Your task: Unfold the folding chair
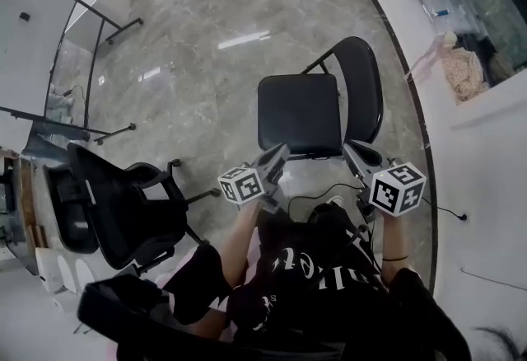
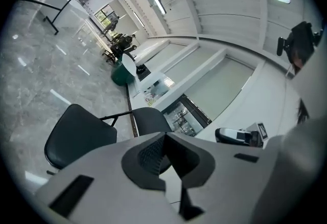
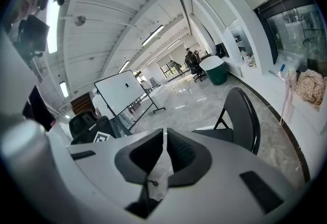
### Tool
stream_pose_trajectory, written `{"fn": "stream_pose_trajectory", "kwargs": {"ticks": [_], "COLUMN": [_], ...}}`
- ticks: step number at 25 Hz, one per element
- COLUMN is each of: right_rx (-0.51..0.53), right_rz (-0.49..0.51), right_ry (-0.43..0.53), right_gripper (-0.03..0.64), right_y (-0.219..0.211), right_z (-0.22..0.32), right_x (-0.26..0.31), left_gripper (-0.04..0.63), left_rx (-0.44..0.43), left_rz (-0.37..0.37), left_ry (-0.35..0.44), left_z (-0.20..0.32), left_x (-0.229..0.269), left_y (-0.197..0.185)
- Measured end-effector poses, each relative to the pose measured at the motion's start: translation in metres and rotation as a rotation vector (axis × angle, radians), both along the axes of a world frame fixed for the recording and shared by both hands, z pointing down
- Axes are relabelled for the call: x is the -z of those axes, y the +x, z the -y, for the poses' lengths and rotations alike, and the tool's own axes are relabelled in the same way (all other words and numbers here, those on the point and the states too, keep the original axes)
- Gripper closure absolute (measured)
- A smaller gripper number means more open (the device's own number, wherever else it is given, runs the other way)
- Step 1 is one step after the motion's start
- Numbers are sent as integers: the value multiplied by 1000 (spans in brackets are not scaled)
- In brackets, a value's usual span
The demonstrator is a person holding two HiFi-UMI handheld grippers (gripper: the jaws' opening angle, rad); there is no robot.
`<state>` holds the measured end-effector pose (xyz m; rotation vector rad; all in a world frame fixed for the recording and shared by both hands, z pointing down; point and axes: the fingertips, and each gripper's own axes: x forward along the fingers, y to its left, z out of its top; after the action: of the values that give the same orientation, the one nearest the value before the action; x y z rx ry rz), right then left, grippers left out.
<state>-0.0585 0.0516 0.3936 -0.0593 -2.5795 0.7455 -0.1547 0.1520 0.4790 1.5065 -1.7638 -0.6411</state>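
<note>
The black folding chair (image 1: 298,114) stands unfolded on the marble floor, its seat level and its rounded backrest (image 1: 363,81) on the far right side. Both grippers hover just in front of the seat's near edge, touching nothing. My left gripper (image 1: 276,157) is shut with nothing in its jaws; my right gripper (image 1: 357,155) is shut and empty too. In the left gripper view the chair (image 2: 76,135) lies beyond the closed left gripper (image 2: 164,139). In the right gripper view the backrest (image 3: 246,114) rises right of the closed right gripper (image 3: 164,137).
A black office chair (image 1: 123,211) stands close at the left. A whiteboard on a wheeled stand (image 1: 33,38) is at the far left. A white counter (image 1: 478,128) curves along the right. A thin black cable (image 1: 329,189) runs on the floor under the grippers.
</note>
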Motion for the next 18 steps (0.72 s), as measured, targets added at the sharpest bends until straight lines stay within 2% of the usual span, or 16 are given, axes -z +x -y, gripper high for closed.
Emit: {"fn": "stream_pose_trajectory", "kwargs": {"ticks": [3, 6, 10, 12, 18], "right_rx": [-32, -61, -92, -110, -150], "right_rz": [-6, -3, -2, 6, -38], "right_ry": [2, -13, -2, 11, 28], "right_gripper": [581, 581, 584, 586, 588], "right_y": [-18, -47, -98, -118, -132], "right_z": [-31, -77, -137, -164, -230], "right_x": [4, 6, 7, 10, 1], "left_gripper": [592, 592, 592, 592, 592], "left_rx": [-63, -152, -311, -357, -345], "left_rz": [46, 105, 208, 238, 160], "left_ry": [40, 50, -40, -80, -69], "left_z": [-8, -39, -100, -132, -190], "left_x": [23, 42, 37, 28, 14], "left_y": [-19, -36, -61, -75, -106]}}
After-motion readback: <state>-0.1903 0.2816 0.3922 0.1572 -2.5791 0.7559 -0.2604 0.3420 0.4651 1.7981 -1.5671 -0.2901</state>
